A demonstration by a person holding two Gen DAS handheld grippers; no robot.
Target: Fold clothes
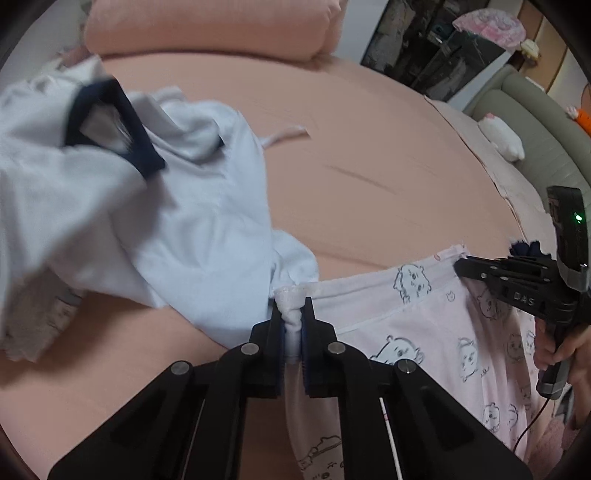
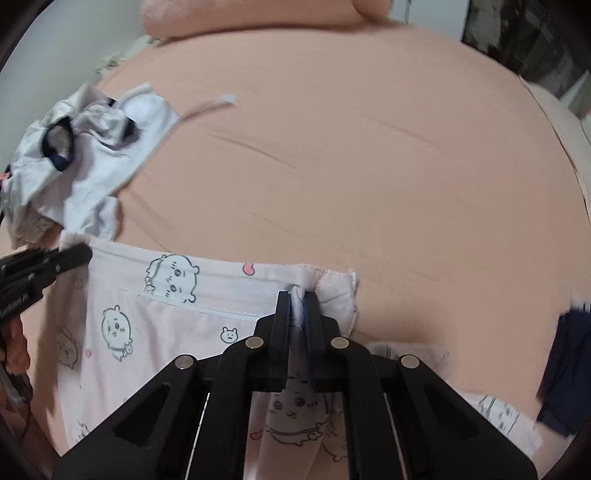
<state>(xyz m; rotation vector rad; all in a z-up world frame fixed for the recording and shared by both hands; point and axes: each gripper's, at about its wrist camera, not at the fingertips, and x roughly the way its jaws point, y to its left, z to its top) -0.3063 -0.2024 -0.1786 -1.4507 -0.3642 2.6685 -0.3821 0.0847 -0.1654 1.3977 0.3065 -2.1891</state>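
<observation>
A printed garment (image 2: 155, 314) is spread across the near edge of a bed (image 2: 351, 166), held at its upper edge between the left claw (image 1: 291, 325) and right claw (image 2: 297, 306). A crumpled shirt (image 1: 155, 229) is heaped on the bed to the left, and a folded blanket (image 1: 207, 29) is laid at the far end.

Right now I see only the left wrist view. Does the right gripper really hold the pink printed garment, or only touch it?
Observer: The right gripper is shut on the top edge of the pink printed garment; fabric is bunched between its fingers.
Operator: What lies to the right of that corner?
Observer: A dark navy cloth lies there at the picture's edge, apart from the pink garment.
Operator: And the left gripper, from that side?
Observer: The left gripper meets the garment's other top corner, just below the white garment.
</observation>
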